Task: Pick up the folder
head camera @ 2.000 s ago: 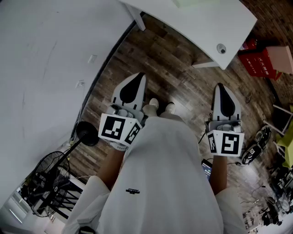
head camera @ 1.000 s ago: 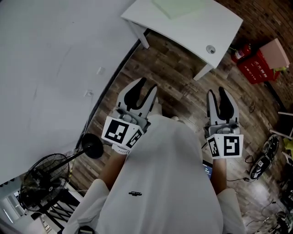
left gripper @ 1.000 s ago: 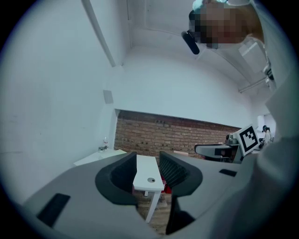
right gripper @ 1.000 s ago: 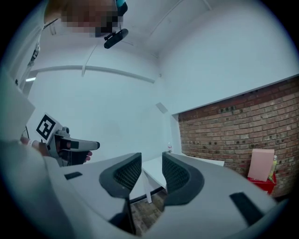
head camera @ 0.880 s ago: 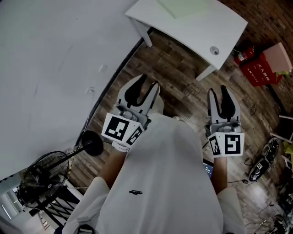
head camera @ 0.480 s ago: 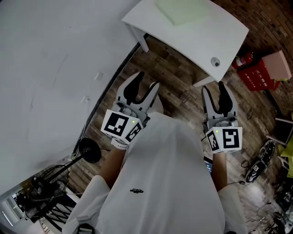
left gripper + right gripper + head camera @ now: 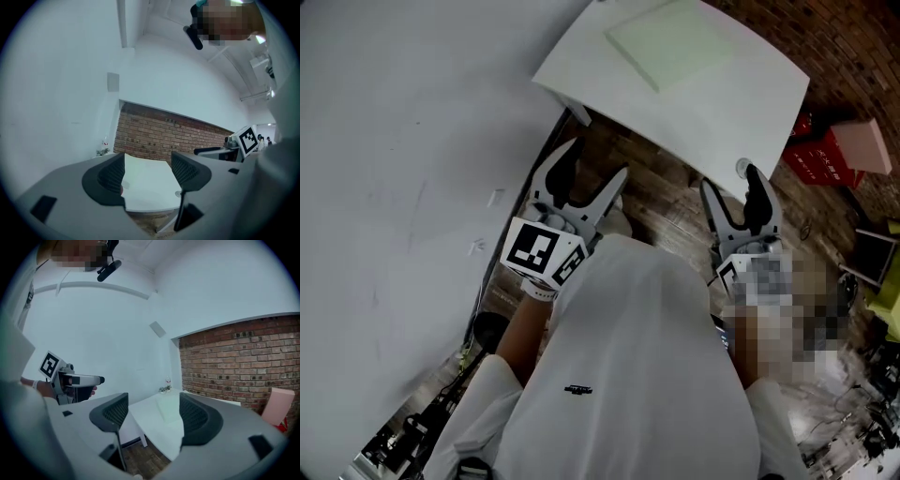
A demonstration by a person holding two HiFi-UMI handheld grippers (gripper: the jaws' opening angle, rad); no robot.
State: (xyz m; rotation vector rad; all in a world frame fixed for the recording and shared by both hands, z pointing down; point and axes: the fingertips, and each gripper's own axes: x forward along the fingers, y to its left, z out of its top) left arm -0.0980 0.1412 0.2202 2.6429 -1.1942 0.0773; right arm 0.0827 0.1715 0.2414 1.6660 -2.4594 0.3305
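A pale green folder (image 7: 670,42) lies flat on the white table (image 7: 712,112) at the top of the head view. It also shows faintly in the right gripper view (image 7: 169,412). My left gripper (image 7: 592,161) hangs in the air just short of the table's near edge, its jaws opening with nothing between them. My right gripper (image 7: 731,183) sits at the table's near right corner, jaws also opening and empty. In the left gripper view the left gripper (image 7: 147,171) frames the table top (image 7: 145,187). The right gripper (image 7: 154,413) points at the table corner.
A white wall (image 7: 412,141) runs along the left. Wooden floor (image 7: 666,202) lies under the table. A red box (image 7: 820,150) and a pink box (image 7: 867,145) stand to the right of the table. A round cable hole (image 7: 741,167) marks the table's near corner. A brick wall (image 7: 234,366) stands behind.
Both grippers have moved forward toward the table and their jaws have spread wider. The table and folder now fill more of the head view.
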